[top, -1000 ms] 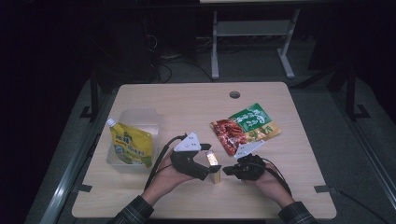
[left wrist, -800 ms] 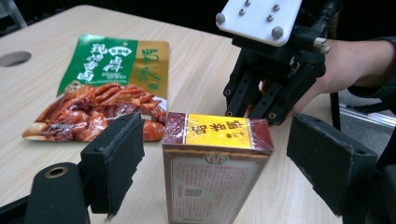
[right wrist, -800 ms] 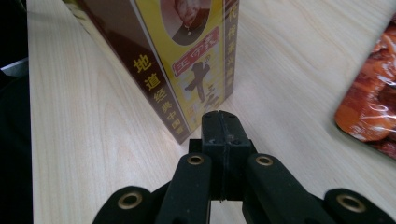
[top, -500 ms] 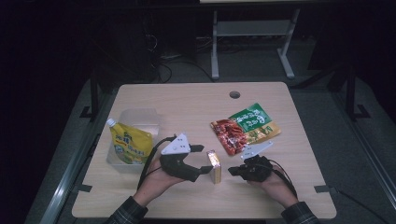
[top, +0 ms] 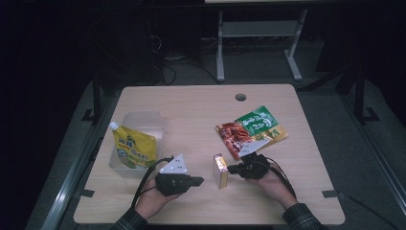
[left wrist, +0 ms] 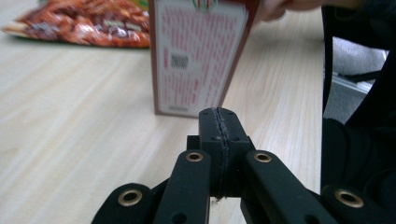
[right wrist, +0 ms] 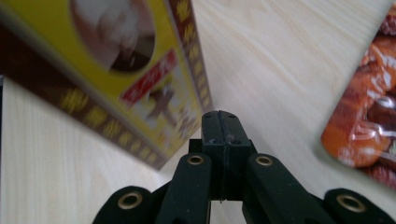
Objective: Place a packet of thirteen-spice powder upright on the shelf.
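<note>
A small yellow and brown box (top: pixel 220 171) stands upright on the wooden table (top: pixel 191 110), between my two grippers. My left gripper (top: pixel 200 181) lies to its left, shut and holding nothing, with a small gap to the box. In the left gripper view the shut left gripper (left wrist: pixel 219 123) faces the box's white printed back (left wrist: pixel 198 56). My right gripper (top: pixel 231 169) sits just right of the box, also shut. In the right gripper view the right gripper (right wrist: pixel 222 123) is closed just short of the box's yellow front (right wrist: pixel 126 70).
A clear tub (top: pixel 143 122) at the left holds a yellow spouted pouch (top: pixel 134 146). Red and green snack bags (top: pixel 249 129) lie behind the right gripper; the red bag (right wrist: pixel 369 126) is close on its right. A cable hole (top: pixel 240 97) marks the far side.
Both grippers have drawn back from the box, which now stands alone. The left gripper moved left and toward the near edge; the right one shifted slightly.
</note>
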The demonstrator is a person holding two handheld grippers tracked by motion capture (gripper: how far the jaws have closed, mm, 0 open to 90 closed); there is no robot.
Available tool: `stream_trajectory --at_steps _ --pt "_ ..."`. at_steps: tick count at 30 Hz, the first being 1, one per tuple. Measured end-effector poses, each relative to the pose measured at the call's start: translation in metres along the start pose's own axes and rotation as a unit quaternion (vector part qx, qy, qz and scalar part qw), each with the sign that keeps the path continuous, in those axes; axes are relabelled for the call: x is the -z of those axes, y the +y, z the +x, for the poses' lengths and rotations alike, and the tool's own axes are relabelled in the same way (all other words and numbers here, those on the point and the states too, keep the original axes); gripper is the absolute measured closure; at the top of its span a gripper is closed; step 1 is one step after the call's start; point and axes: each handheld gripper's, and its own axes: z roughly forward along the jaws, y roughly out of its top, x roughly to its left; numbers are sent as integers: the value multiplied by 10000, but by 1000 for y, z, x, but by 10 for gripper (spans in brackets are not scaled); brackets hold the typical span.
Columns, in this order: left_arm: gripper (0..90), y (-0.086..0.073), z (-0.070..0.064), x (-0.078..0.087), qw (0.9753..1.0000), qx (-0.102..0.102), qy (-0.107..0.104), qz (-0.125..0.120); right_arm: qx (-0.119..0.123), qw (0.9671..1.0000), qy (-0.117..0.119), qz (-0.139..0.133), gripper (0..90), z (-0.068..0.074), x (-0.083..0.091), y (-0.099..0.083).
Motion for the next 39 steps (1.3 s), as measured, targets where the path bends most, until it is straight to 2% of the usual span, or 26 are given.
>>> stream_trajectory --at_steps 3,4,5,7,9,14,17,18,24,32,36,39 --pt "897 -3 0 -13 10000 9 -79 39 -61 9999 58 -78 900 -6 -6 4" --pt "897 -3 0 -18 9999 -25 -102 57 -97 9999 64 -27 900 -7 -7 5" --pt "897 -3 -1 -23 9999 -73 -106 84 -34 10000 30 -24 900 -8 -9 6" --pt "897 -3 -2 -31 9998 -125 -119 105 -67 10000 55 -49 900 -10 -12 7" --pt "897 -4 -4 -38 9998 -95 -140 99 -35 10000 78 -44 900 -12 -15 9" --pt "897 -6 -4 -49 9995 -177 -158 190 -14 9996 264 -58 900 -12 -23 9" --pt "897 -6 -4 -55 9993 -247 -118 256 32 9995 297 -32 900 -11 -27 11" --pt "897 -6 -4 -56 9991 -296 -112 294 49 9995 321 2 900 -10 -28 11" --pt "897 -6 -2 -61 9991 -277 -61 303 84 9990 429 -9 900 -9 -33 14" --pt "897 -3 -3 -64 9995 -260 -30 181 193 9978 628 3 900 -9 -41 17" --pt "897 -2 -3 -68 9994 -274 -28 209 207 9975 668 -14 900 -10 -40 17" --pt "896 -2 -4 -68 9994 -280 -31 185 183 9983 555 -36 900 -12 -38 17"
